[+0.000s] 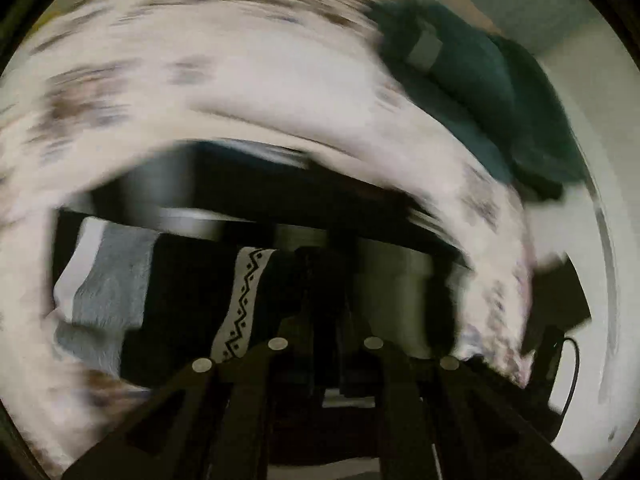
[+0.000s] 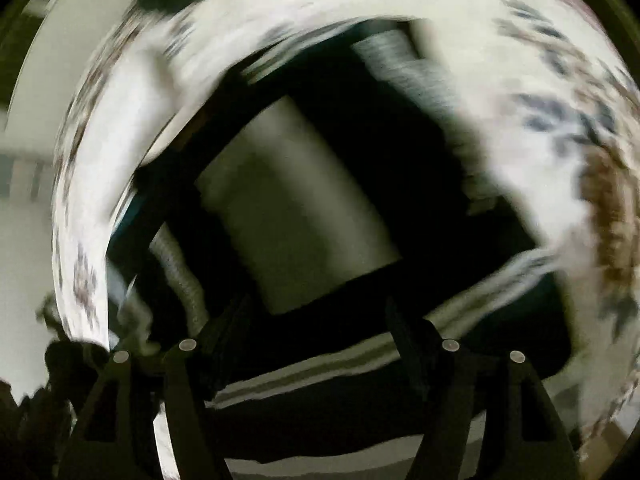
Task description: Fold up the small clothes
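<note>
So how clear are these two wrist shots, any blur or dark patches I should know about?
Left wrist view: the white patterned cloth is smeared by motion blur, while the black-and-white zigzag band near the left gripper stays fairly sharp. Right wrist view: blur is heavier everywhere, the cloth streaks in an arc, and the centre is too dark to read. Both show strong fisheye curvature.

Heavy motion blur. White bed cover with brown and grey blotch print (image 1: 248,80) carries a dark teal folded garment with grey label (image 1: 472,76) at its far right. Same printed cover (image 2: 532,92) arcs across right wrist view.
</note>
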`<state>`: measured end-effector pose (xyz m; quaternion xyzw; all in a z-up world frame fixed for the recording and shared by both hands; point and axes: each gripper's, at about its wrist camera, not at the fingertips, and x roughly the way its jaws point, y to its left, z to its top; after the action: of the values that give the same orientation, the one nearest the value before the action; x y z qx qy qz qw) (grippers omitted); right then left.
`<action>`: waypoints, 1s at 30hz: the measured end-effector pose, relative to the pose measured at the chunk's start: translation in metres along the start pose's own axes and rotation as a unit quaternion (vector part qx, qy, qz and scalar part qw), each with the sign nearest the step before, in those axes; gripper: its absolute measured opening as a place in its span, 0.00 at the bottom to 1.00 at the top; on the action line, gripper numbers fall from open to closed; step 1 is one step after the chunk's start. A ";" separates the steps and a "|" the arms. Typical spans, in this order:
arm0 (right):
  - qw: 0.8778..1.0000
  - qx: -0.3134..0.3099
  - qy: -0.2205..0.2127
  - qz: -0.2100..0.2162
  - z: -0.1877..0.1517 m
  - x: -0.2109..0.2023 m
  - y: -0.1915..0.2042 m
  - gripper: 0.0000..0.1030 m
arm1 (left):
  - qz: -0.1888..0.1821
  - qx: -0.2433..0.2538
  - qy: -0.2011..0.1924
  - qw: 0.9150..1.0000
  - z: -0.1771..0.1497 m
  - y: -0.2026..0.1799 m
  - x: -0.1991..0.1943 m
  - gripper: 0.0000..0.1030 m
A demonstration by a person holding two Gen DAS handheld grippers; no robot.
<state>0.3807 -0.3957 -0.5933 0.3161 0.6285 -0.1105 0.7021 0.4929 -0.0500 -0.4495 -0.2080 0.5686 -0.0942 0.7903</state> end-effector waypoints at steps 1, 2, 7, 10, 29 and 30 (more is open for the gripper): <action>1.000 0.009 -0.004 -0.002 0.007 -0.006 -0.017 0.69 | -0.010 0.015 0.007 1.000 0.001 -0.030 0.019 0.06; 1.000 0.025 -0.005 0.001 0.017 -0.012 -0.040 0.69 | -0.018 0.034 0.016 0.999 0.002 -0.062 0.040 0.06; 0.994 0.085 0.032 0.058 0.037 -0.027 -0.113 0.69 | 0.003 0.055 0.061 0.997 0.003 -0.146 0.126 0.09; 0.997 0.063 0.024 0.039 0.045 -0.044 -0.136 0.69 | 0.049 0.069 0.057 0.995 0.004 -0.160 0.143 0.16; 0.988 -0.115 0.054 0.086 0.120 -0.006 -0.016 0.69 | 0.317 0.002 0.064 0.946 -0.155 0.087 0.068 0.97; 0.988 -0.124 0.058 0.077 0.125 0.004 -0.006 0.69 | 0.292 -0.021 0.070 0.954 -0.160 0.102 0.072 1.00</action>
<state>0.4795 -0.4720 -0.5980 0.2797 0.6508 0.0413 0.7046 0.3578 -0.0220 -0.5986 -0.0424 0.6606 0.1379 0.7368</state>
